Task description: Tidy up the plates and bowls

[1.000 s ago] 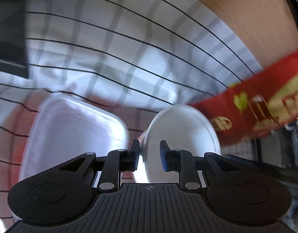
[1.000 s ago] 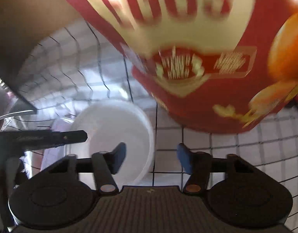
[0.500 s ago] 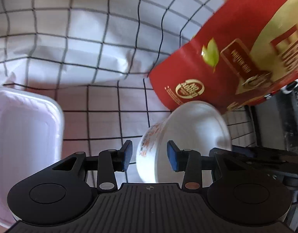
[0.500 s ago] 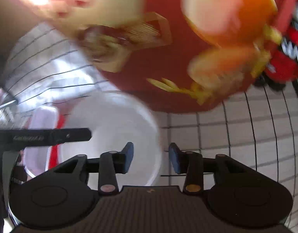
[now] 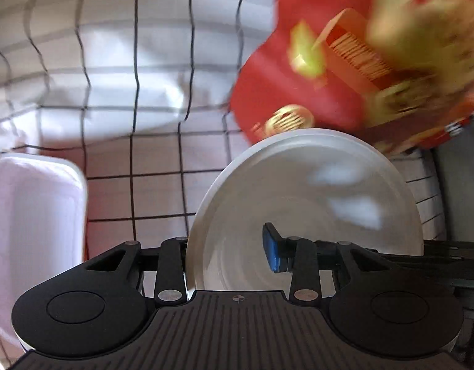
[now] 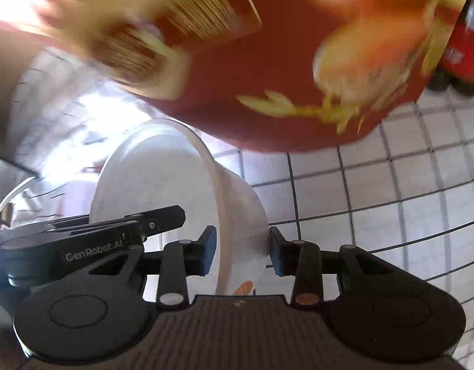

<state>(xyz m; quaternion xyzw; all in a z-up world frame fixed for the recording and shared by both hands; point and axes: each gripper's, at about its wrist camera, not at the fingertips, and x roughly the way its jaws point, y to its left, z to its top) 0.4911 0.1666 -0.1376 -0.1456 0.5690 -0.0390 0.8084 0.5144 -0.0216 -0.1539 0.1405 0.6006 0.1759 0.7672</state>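
A white round bowl (image 5: 314, 203) with a printed outer wall is tilted above the checked cloth. My left gripper (image 5: 227, 252) is open; its fingers straddle the bowl's left rim, the right pad (image 5: 272, 254) inside the bowl, the left finger hidden behind the wall. In the right wrist view the same bowl (image 6: 163, 185) sits between the fingers of my right gripper (image 6: 241, 254), which is open around its right rim and wall. The left gripper's finger (image 6: 119, 234) reaches into the bowl from the left there.
A big red snack bag (image 5: 360, 61) lies right behind the bowl; it also shows in the right wrist view (image 6: 283, 61). A white rectangular container (image 5: 30, 215) sits at left. Red bottles (image 6: 465, 30) stand at the far right. White checked tablecloth (image 5: 144, 77) covers the table.
The left gripper opened wider and shifted so the bowl's rim now lies between its fingers. The right gripper moved in and now straddles the bowl's opposite rim. The bowl looms larger in both views.
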